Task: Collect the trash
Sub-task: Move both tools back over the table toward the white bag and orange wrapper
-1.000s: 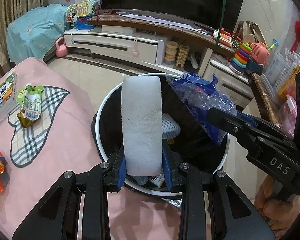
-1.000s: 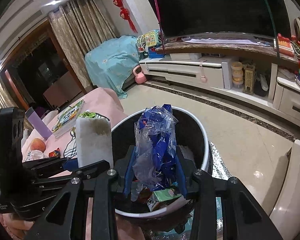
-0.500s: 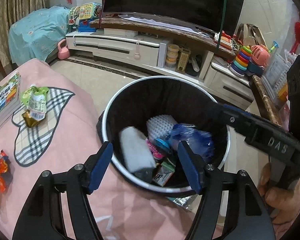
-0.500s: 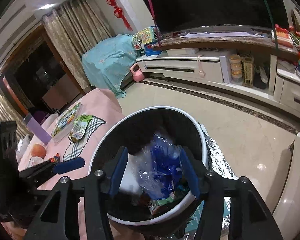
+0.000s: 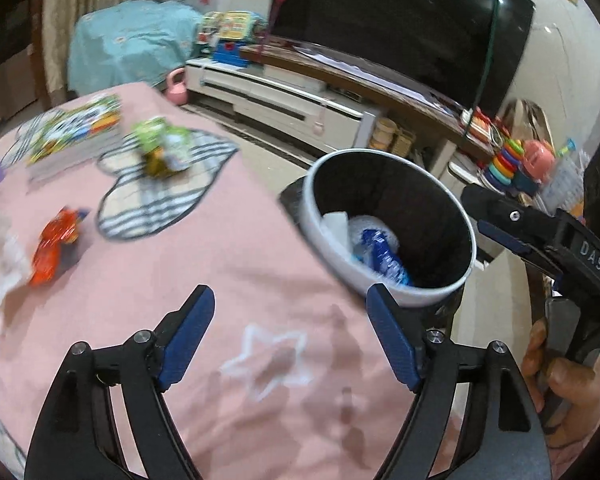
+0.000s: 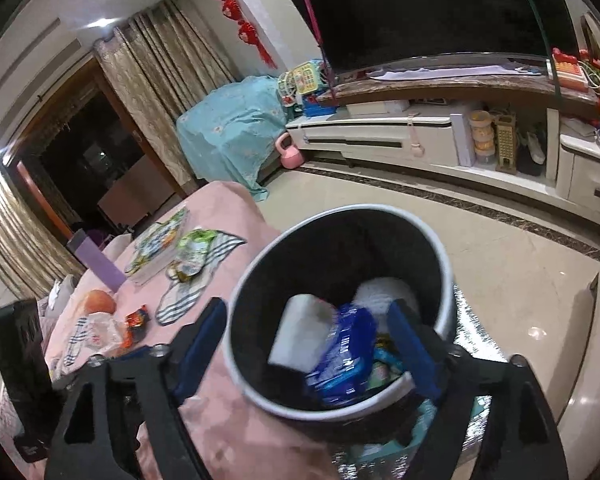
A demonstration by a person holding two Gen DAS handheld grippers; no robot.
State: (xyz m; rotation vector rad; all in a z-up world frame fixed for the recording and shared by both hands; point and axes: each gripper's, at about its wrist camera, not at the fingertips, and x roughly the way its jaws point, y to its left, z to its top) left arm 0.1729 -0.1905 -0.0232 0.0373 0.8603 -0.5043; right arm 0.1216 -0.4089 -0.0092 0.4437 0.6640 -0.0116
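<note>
Fingers on both tools are spread wide and nothing is held between them. The left gripper [image 5: 288, 332] is turned out over the pink tablecloth [image 5: 228, 264], with the trash bin [image 5: 384, 276] just off its right fingertip; that aim suggests the table is being scanned for the next piece of litter. The right gripper [image 6: 312, 344] is held directly over the bin's mouth, so the dark interior is framed between its blue pads [image 6: 414, 354].

Inside the bin, a white foam block [image 6: 300, 336] is seen lying tilted, and a blue plastic wrapper [image 6: 344, 356] is seen touching it, between the right fingers. Both rest on other rubbish, low enough that nothing is likely to spill over the rim.

Trash yet to be collected is spotted beyond the left fingertips: an orange snack wrapper [image 5: 56, 240] and a crumpled white bag [image 5: 0, 256] off to the far left, apparently touching, and a green packet [image 5: 160, 152] further ahead on the striped mat [image 5: 156, 200]. A stack of books [image 5: 72, 136] is left beside the mat, probably not meant for the bin. Motion blur softens the left view, so finer detail cannot be read.
</note>
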